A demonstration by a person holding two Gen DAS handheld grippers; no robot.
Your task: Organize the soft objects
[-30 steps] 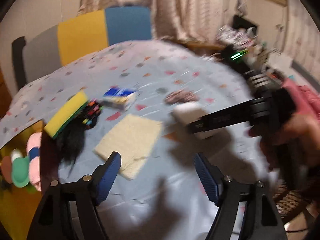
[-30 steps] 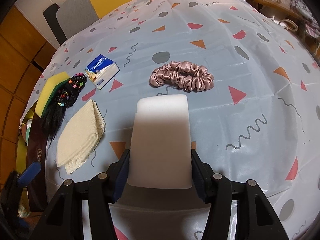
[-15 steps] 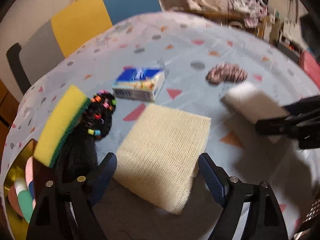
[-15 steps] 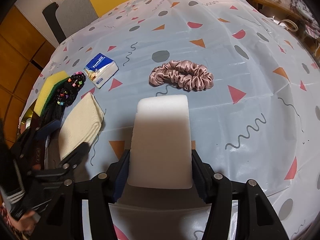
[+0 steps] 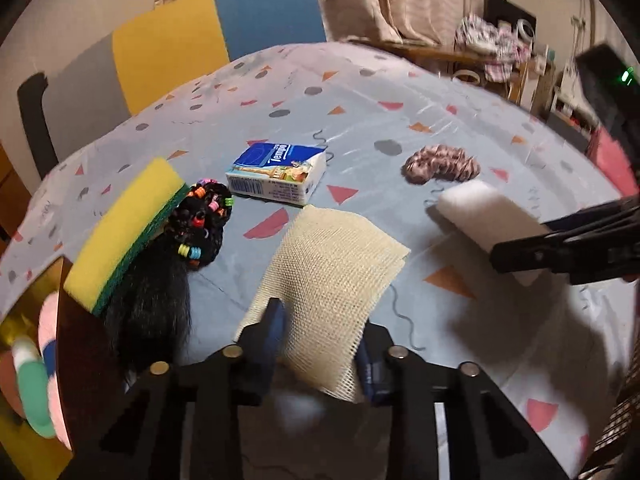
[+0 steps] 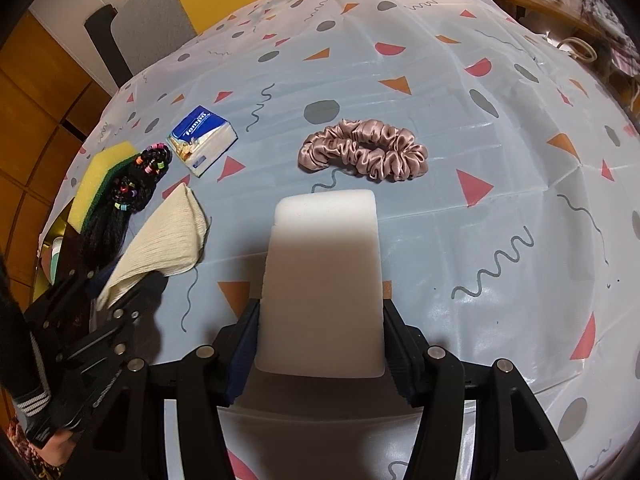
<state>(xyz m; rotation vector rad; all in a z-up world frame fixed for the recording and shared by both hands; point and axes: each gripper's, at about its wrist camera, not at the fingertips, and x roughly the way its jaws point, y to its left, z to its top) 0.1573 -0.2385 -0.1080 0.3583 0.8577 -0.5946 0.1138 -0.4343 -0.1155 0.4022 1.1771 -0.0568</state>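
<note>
While both tools are occupied, the sorting is judged to be at an early stage, since most of the soft things are seen lying loose on the tabletop [image 6: 500,92]. The right tool [image 6: 320,344] is clamped on a white foam block [image 6: 324,272], which is held clear above the cloth-covered surface, its far end pointing toward the pink scrunchie [image 6: 362,155]. The left tool [image 5: 320,344] is closed on the near edge of a cream mesh cloth [image 5: 332,276]; that edge is raised between the blue fingers [image 5: 272,328], while the far part of the cloth appears to lie on the tabletop.

Nothing is seen to have been gathered into a container: no bin or tray for the soft things can be made out on the tabletop. A yellow-and-green sponge [image 5: 124,232] is found at the left edge, with a black hairpiece with coloured beads [image 5: 192,236] touching its side. A Tempo tissue pack [image 5: 276,174] lies just beyond the cloth, and the scrunchie lies well apart to the right.

By this reckoning, two items are in hand and four remain untouched. Where they are meant to go cannot be told. Some pastel rounded objects [image 5: 36,380] are glimpsed below the tabletop's left edge, but what they are cannot be told.
</note>
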